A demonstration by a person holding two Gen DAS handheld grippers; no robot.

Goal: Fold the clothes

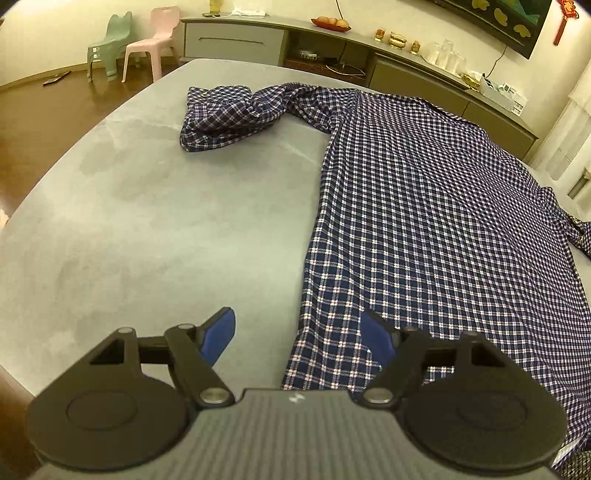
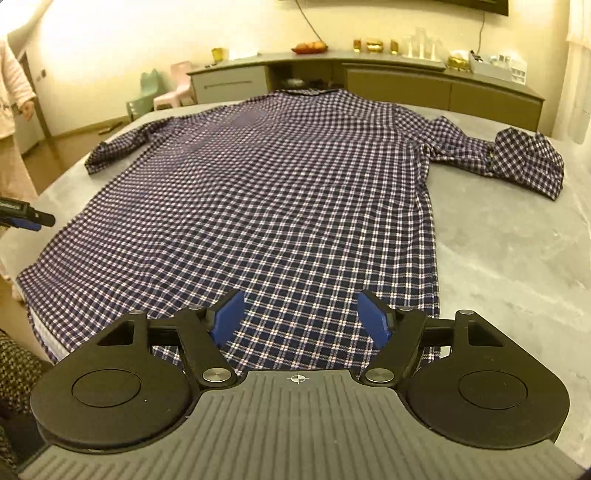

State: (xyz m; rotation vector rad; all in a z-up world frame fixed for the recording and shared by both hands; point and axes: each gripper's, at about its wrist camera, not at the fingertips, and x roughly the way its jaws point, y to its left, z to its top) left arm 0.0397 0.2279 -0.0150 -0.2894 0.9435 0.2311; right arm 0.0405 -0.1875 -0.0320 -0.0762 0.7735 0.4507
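one plaid shirt with two sleeves, one bunched at its left and one at its right, on one grey table. two grippers, the left gripper and right gripper, each with two blue pads, one such pad here. two small plastic chairs, one green and one pink, one long sideboard, one fruit plate.

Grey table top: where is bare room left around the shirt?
Bare grey table top left of the blue-and-white checked shirt, below its bunched sleeve; another bare patch right of the shirt. The middle is covered.
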